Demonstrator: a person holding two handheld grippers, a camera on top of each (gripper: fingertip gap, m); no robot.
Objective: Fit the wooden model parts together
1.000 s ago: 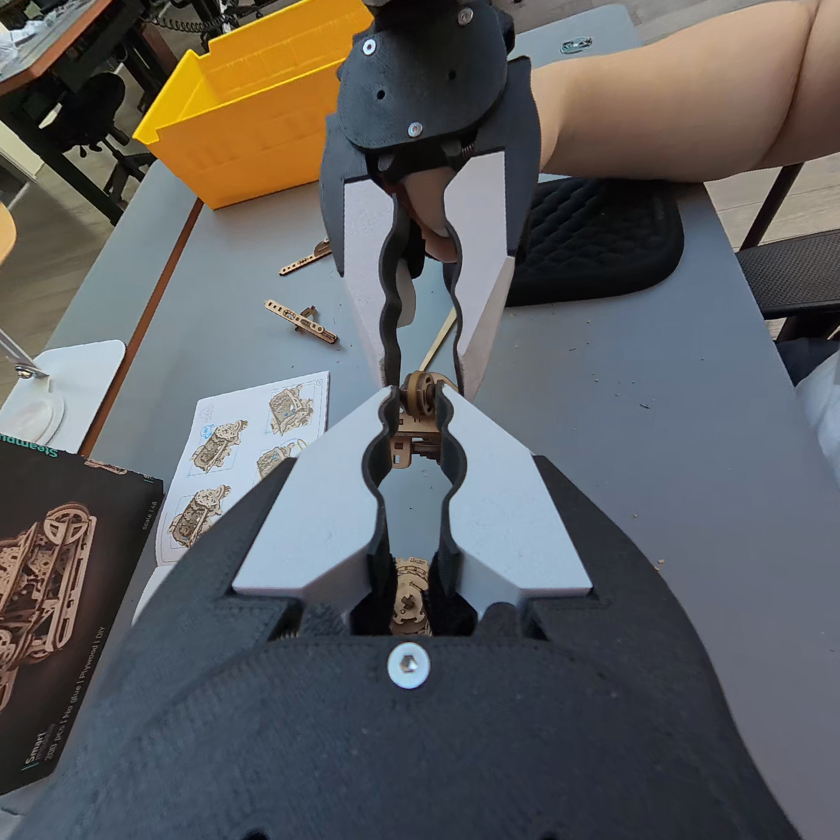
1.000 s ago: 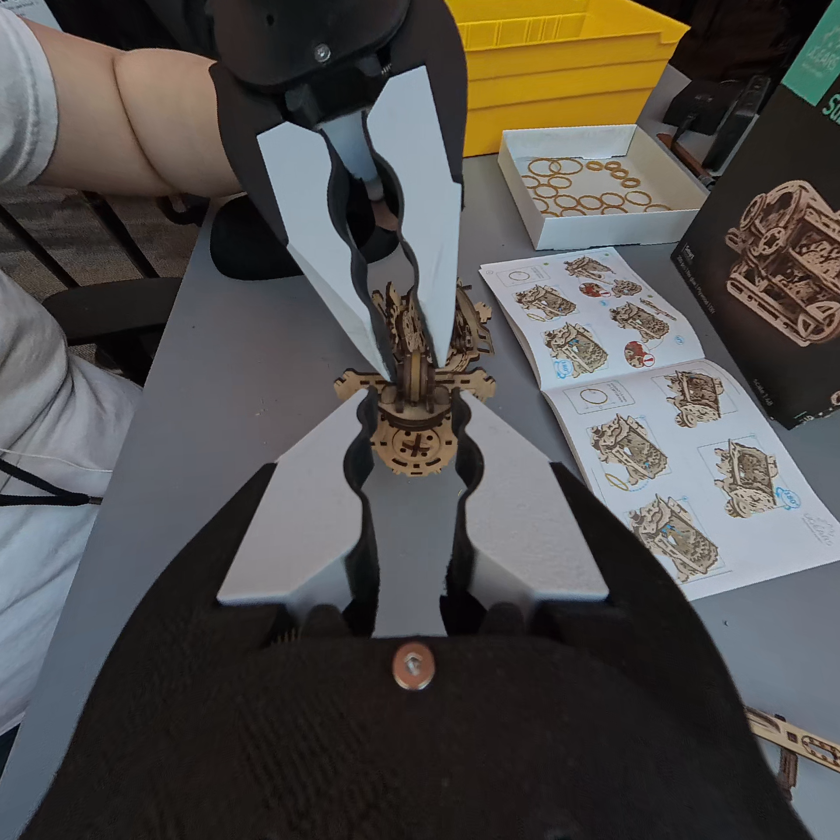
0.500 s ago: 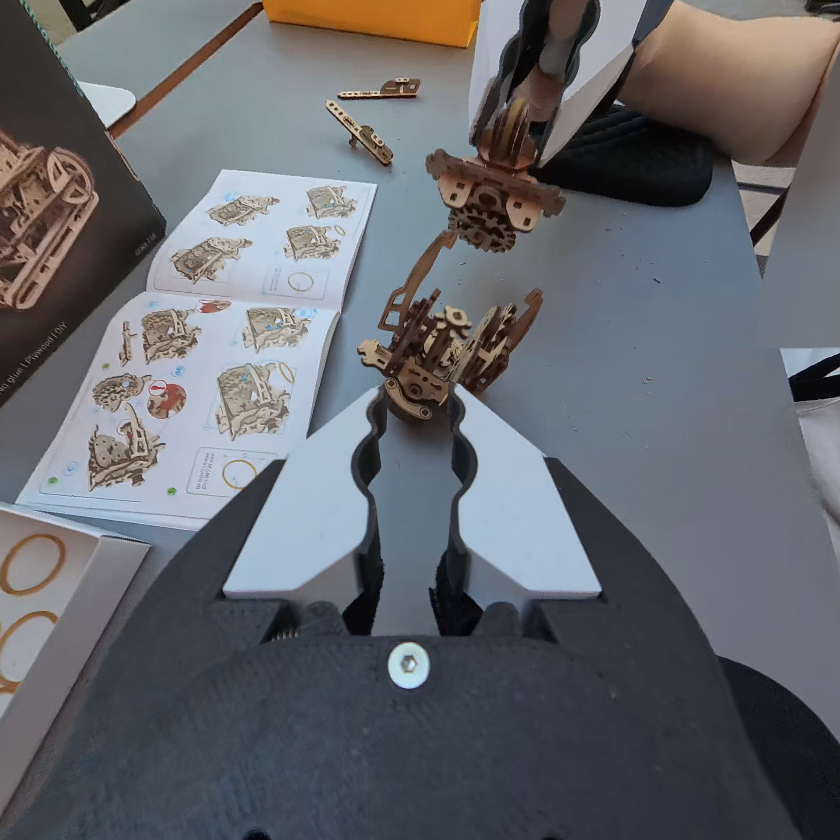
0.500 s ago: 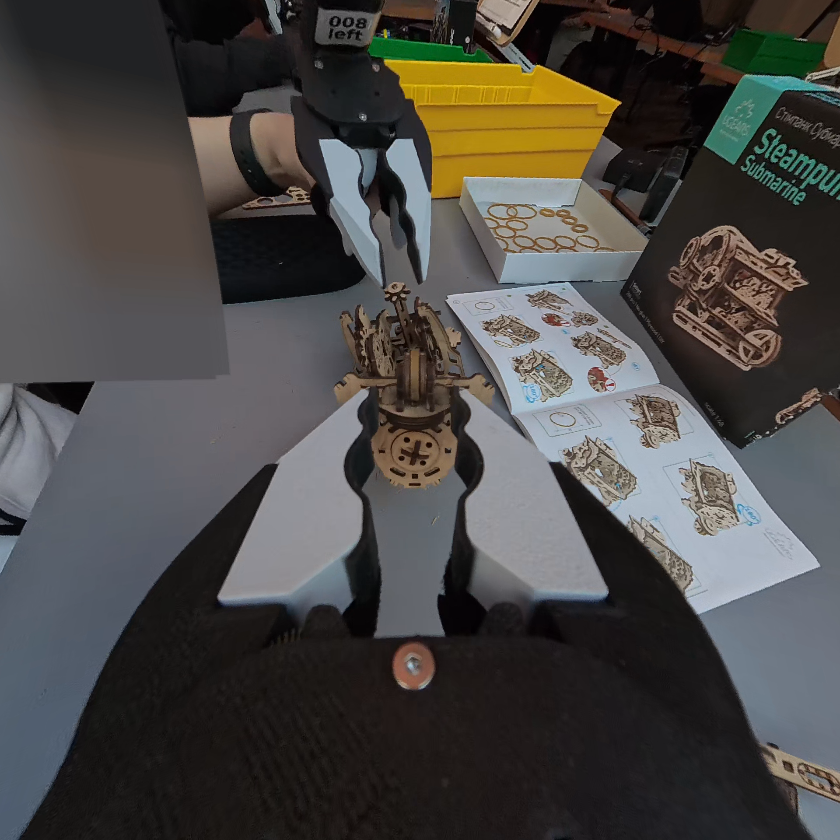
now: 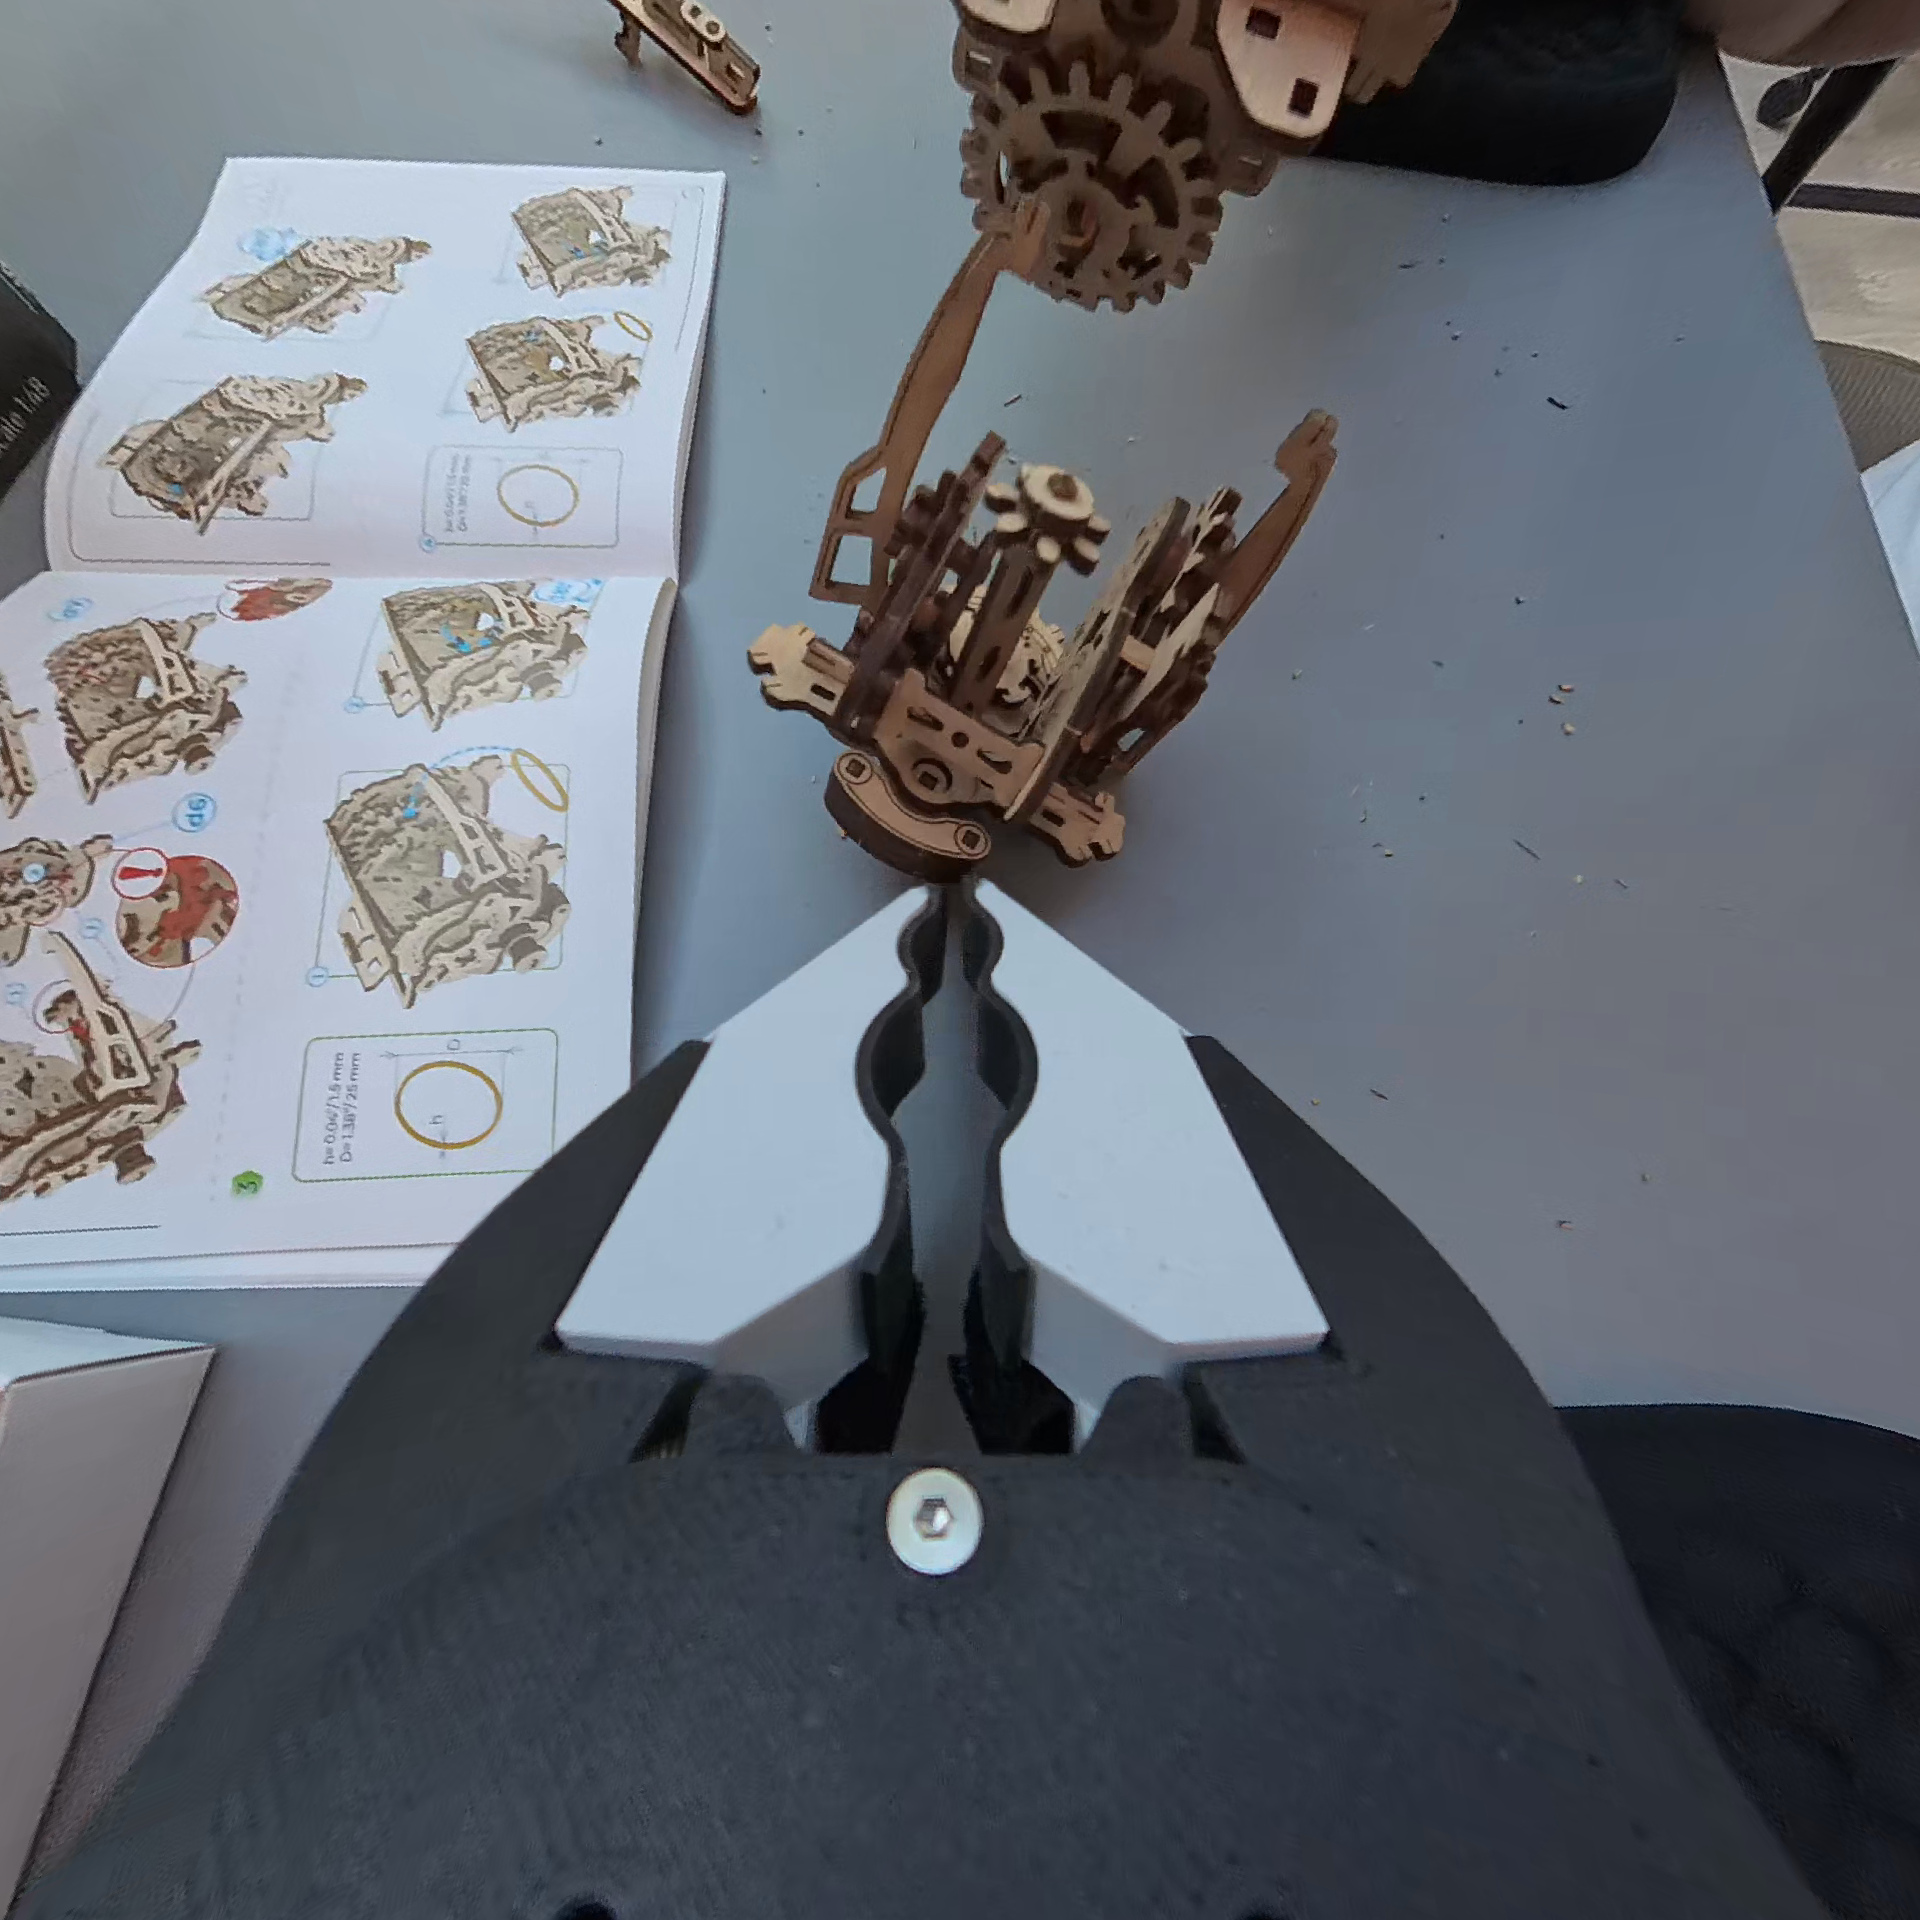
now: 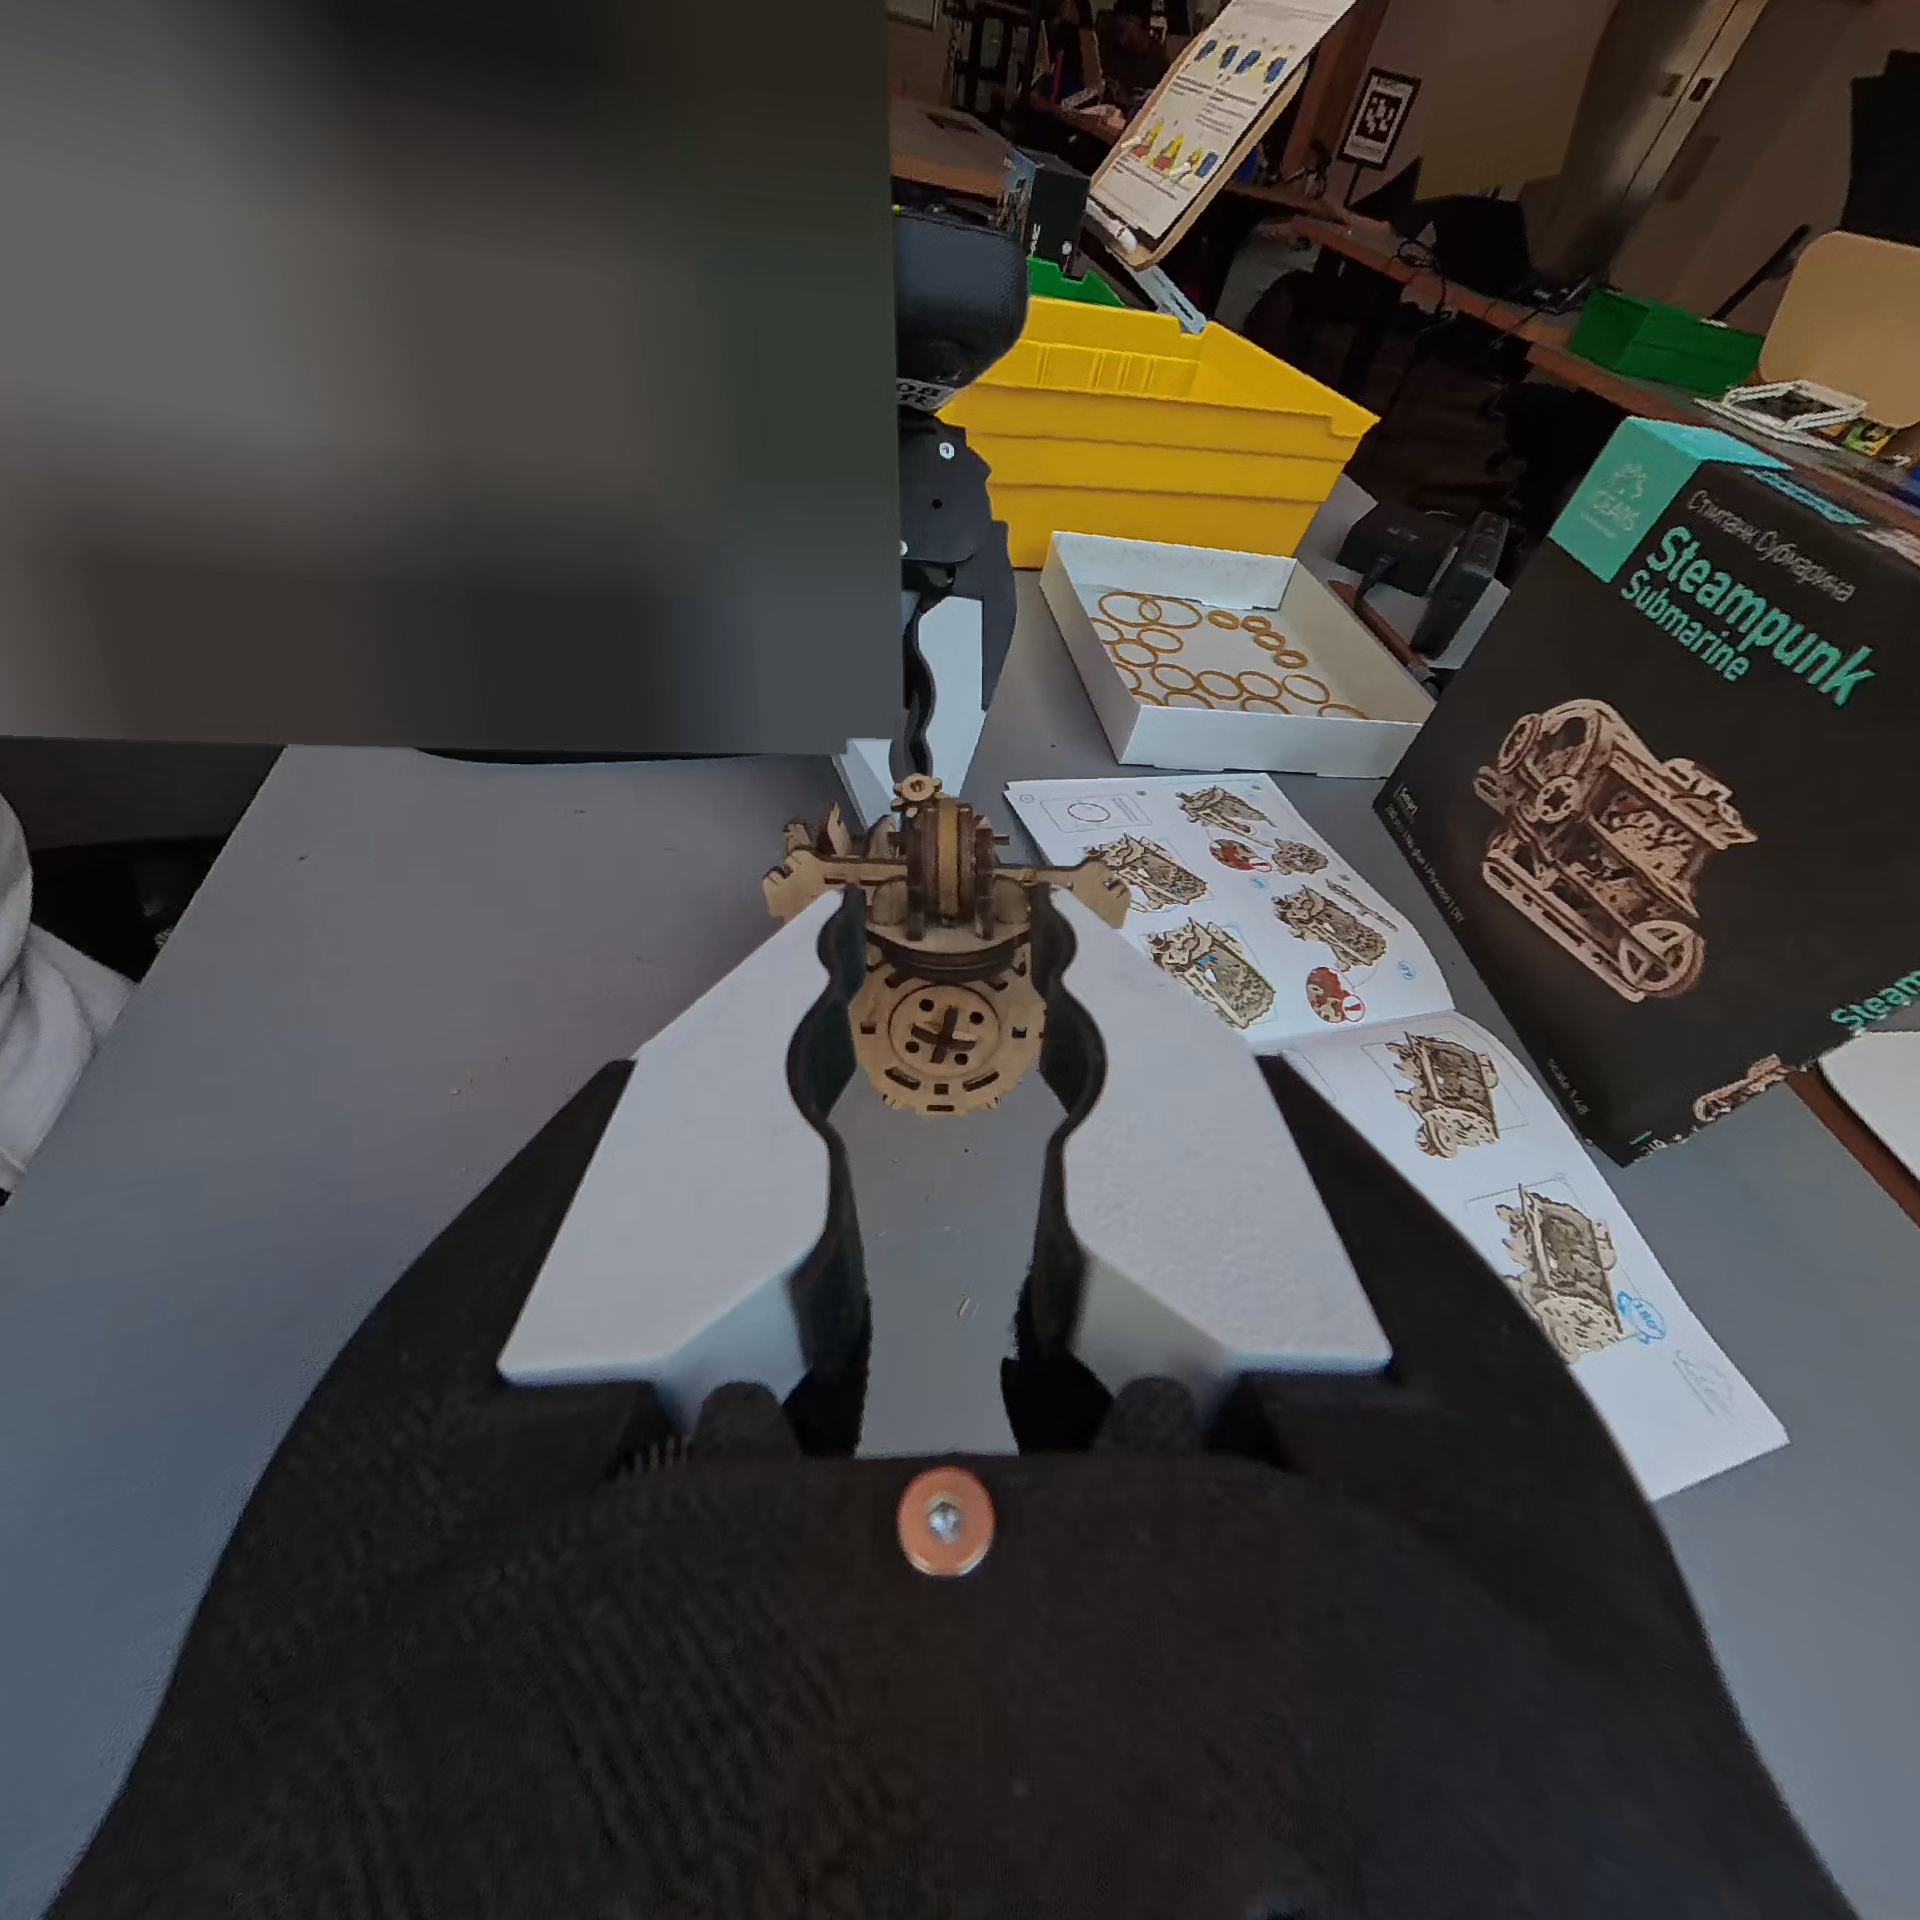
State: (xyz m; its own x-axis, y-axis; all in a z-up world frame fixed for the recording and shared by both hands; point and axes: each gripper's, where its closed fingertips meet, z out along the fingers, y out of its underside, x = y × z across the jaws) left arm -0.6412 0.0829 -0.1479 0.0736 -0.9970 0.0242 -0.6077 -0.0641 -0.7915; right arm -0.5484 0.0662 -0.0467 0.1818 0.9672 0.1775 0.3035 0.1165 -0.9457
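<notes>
Left gripper (image 5: pixel 951 885): white wedge-shaped fingers with black wavy inner pads, black textured printed body, one silver hex screw. Tips nearly closed with a thin slit between, nothing held. Tips sit just short of the laser-cut plywood frame assembly (image 5: pixel 997 665), which stands on the grey matte table (image 5: pixel 1558 935): upright curved arms, a small flower-shaped gear on a central post, dark burnt edges. Fine wood crumbs scattered on the table around it.

Right gripper (image 6: pixel 940 935): same build, with a copper-toned screw. Fingers part-way open and clamped on a round plywood gear module (image 6: pixel 940 977) with toothed rim, cross-shaped slot in its face, and flat wings sticking out to each side. In the left wrist view this module (image 5: pixel 1122 135) hangs above the frame assembly; one long curved arm of the frame reaches up to it, contact unclear.

Open white instruction booklet (image 5: pixel 395 665) with printed assembly drawings lies left of the frame. Black-and-teal kit box (image 6: pixel 1662 790) carries lettering and a model picture. Shallow white cardboard tray (image 6: pixel 1132 727) holds tan rings. Yellow plastic bin (image 6: pixel 1153 457) behind it. Loose slotted plywood strip (image 5: pixel 691 47) at the far table edge.
</notes>
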